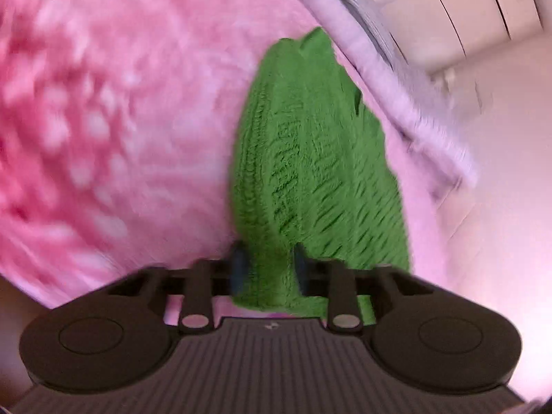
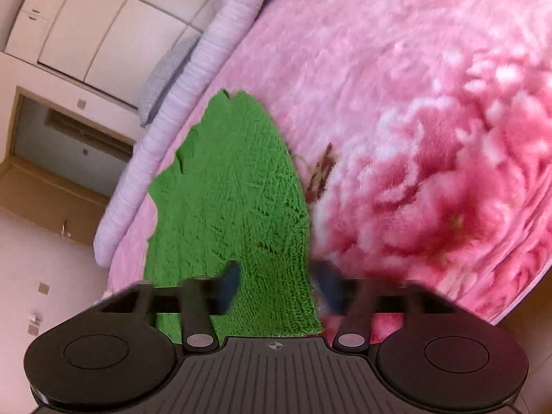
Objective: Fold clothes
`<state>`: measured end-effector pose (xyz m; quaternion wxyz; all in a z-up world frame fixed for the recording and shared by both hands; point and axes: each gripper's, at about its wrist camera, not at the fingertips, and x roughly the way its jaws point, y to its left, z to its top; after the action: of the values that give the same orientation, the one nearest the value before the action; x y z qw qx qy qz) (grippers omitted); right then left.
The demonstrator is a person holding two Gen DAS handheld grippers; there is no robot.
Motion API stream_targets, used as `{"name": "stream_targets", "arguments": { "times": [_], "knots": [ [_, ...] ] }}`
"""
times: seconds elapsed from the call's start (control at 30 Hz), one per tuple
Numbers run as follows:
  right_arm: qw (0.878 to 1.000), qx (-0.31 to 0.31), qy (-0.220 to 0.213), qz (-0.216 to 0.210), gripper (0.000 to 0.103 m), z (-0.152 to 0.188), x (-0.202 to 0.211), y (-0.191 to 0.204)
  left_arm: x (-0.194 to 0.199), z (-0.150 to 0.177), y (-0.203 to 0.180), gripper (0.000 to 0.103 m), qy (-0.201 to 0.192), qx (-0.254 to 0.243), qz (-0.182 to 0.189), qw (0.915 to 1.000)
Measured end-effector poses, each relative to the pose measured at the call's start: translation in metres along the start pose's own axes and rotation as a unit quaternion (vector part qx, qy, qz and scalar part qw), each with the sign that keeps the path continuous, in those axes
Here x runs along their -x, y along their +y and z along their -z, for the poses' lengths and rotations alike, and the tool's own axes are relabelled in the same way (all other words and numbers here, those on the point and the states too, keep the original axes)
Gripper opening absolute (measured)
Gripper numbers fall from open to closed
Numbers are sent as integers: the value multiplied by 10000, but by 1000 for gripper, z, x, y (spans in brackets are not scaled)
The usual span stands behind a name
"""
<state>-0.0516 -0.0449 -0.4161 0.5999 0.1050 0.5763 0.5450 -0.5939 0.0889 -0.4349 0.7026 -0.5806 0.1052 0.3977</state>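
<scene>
Green knit garment between left claw fingers

- My green garment is coarse, nubby knit cloth.
- At my three o'clock, the pink blanket looks plush and fleecy.
- Both grippers' housings are matt black ribbed plastic.

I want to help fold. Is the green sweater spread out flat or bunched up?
Bunched up: the green sweater is gathered into a narrow, ragged-edged strip on the pink blanket.

Two close downward views, shared green garment
</scene>
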Motion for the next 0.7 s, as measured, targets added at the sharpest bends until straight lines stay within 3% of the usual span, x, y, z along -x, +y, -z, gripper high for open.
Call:
{"name": "stream_targets", "arguments": {
  "times": [0.17, 0.3, 0.5, 0.57, 0.67, 0.7],
  "knots": [
    [9985, 475, 62, 277, 4, -2, 13, 5, 17, 9, -16, 4, -241, -754, -249, 9965],
    [9968, 655, 72, 449, 4, 7, 31, 5, 36, 19, -13, 4, -284, -967, -190, 9947],
    [9891, 1257, 122, 753, 7, 17, 23, 12, 33, 32, -19, 8, -154, -1768, -853, 9804],
    [9814, 1686, -2, 923, 10, 11, 27, 28, 43, 29, -35, 8, -305, -2146, -1032, 9708],
    [9654, 2322, -188, 1172, 13, 2, 33, 52, 62, 18, -69, 8, -766, -2972, -1483, 9401],
    [9590, 2531, -250, 1254, 14, 0, 35, 60, 63, 12, -77, 7, -816, -3107, -1490, 9352]
  ]
}}
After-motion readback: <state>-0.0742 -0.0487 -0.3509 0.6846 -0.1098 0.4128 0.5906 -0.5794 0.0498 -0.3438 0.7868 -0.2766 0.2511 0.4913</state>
